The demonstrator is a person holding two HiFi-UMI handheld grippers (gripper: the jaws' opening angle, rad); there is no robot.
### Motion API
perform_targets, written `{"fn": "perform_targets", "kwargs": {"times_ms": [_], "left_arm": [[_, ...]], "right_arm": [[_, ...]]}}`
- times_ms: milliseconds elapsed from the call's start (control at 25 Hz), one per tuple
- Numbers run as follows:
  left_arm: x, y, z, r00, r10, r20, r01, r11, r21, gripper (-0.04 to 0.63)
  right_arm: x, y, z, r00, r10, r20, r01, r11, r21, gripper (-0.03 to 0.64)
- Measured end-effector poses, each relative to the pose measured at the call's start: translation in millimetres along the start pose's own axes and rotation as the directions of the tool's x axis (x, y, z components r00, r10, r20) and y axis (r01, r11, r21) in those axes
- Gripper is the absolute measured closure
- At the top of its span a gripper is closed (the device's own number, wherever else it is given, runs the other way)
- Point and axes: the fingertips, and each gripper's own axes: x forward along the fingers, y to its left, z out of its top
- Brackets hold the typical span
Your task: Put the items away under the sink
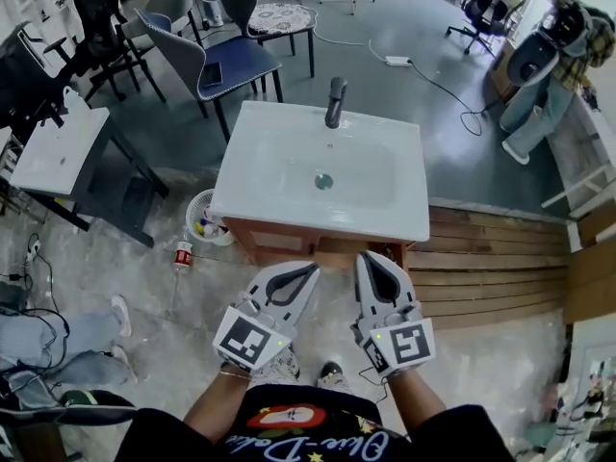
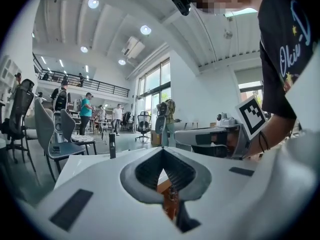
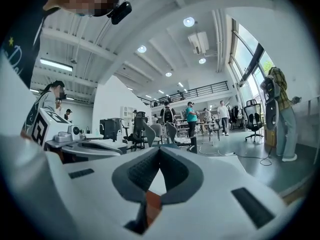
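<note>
A white sink basin (image 1: 289,176) with a dark faucet (image 1: 335,102) sits on a wooden cabinet (image 1: 318,248). Just in front of the cabinet, side by side, are my left gripper (image 1: 310,269) and right gripper (image 1: 364,258). Both are shut with nothing between the jaws. In the left gripper view the left gripper (image 2: 162,151) points level over the basin toward the faucet (image 2: 112,145), with the right gripper (image 2: 210,136) beside it. The right gripper view shows the right gripper (image 3: 160,150) closed tip to tip. A small basket of items (image 1: 204,221) and a red-labelled bottle (image 1: 183,254) lie on the floor left of the cabinet.
A white side table (image 1: 58,147) stands to the left, with chairs (image 1: 221,61) behind the sink. A cable and power strip (image 1: 397,61) lie on the floor. A wooden plank platform (image 1: 500,268) extends to the right. A person (image 1: 553,65) stands at the far right; someone's legs (image 1: 58,340) lie at the left.
</note>
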Motion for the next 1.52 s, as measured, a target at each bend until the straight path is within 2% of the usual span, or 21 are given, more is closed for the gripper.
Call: {"fn": "perform_targets", "kwargs": {"times_ms": [600, 920, 1520], "left_arm": [[-18, -16, 44, 0.997, -0.006, 0.082, 0.000, 0.998, 0.069, 0.591], [-18, -22, 51, 0.995, -0.032, 0.093, 0.024, 0.996, 0.084, 0.592], [-12, -21, 49, 0.995, -0.037, 0.087, 0.029, 0.994, 0.101, 0.591]], "right_arm": [[-18, 27, 43, 0.997, 0.029, 0.066, -0.026, 0.999, -0.044, 0.612], [-23, 27, 47, 0.997, 0.019, 0.068, -0.016, 0.999, -0.043, 0.611], [-22, 22, 43, 0.998, 0.007, 0.066, -0.005, 0.999, -0.033, 0.612]]}}
